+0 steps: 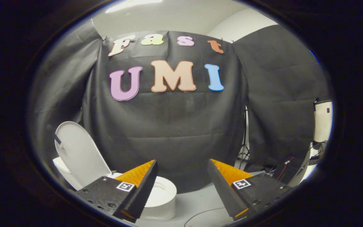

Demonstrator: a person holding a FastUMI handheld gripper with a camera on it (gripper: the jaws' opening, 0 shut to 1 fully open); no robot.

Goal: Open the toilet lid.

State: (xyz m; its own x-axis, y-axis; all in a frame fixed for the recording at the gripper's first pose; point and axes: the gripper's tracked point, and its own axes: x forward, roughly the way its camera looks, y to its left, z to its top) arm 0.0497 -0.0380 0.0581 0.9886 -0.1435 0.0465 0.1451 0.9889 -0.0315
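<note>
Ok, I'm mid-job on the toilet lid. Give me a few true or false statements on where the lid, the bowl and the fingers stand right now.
1. The toilet lid stands raised, leaning back. True.
2. The fingers are shut on the lid. False: they are spread apart with nothing between them, and the gripper is clear of the lid.
3. The toilet bowl sits beyond the left finger, partly behind it. True.
4. The lid lies flat over the seat. False: it is up, and the seat opening shows.
5. A thin cable lies on the floor between the fingers. True.
</note>
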